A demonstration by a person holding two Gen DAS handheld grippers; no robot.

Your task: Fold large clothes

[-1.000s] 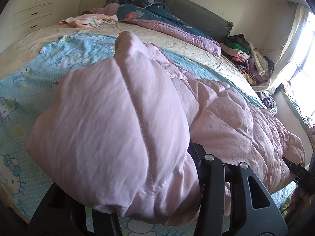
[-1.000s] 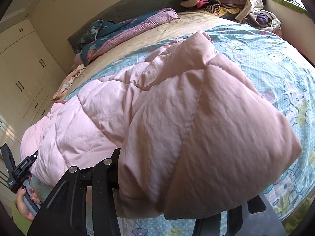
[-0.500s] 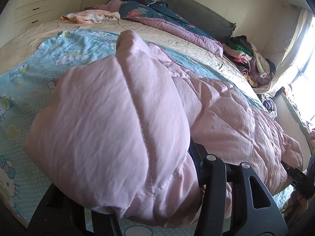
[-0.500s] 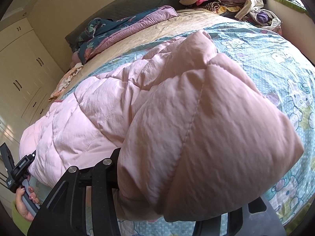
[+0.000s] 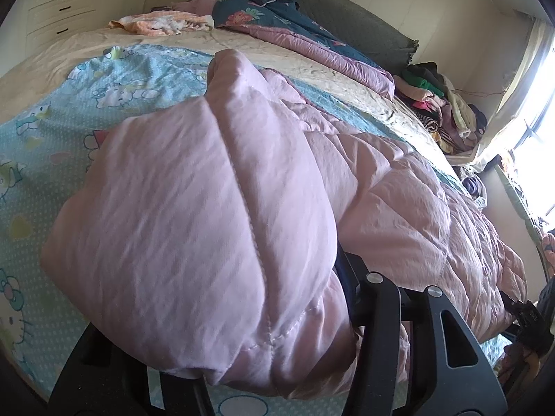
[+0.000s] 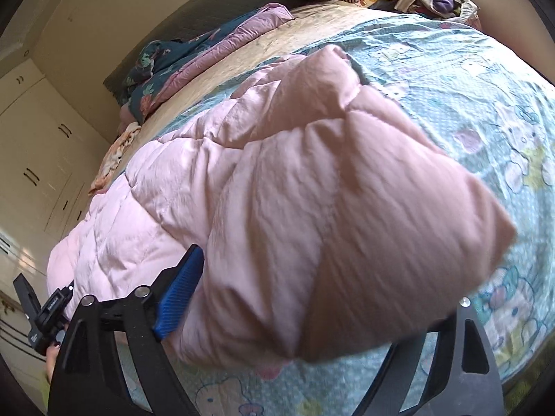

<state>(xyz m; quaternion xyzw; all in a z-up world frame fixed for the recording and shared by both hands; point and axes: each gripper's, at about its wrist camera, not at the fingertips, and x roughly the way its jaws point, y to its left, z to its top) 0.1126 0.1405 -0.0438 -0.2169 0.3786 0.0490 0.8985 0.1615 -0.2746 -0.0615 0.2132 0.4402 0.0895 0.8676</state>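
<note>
A pink quilted jacket lies across the cartoon-print blanket on the bed. My left gripper has a puffy fold of it bunched between its fingers, and the jaws are easing open. The left finger is hidden under the fabric. In the right wrist view the jacket has a corner lying between the fingers of my right gripper. Those jaws are opening wide, and the blue pad stands bare beside the fabric. The blanket shows beyond the corner.
A floral quilt and a peach garment lie by the grey headboard. A pile of clothes sits at the bed's far corner by the window. White wardrobes line the wall. A hand holds the left gripper.
My right gripper's jaws have spread wide, baring the blue pad, and the jacket corner has sagged toward the blanket. The left gripper's hold looks almost the same.
</note>
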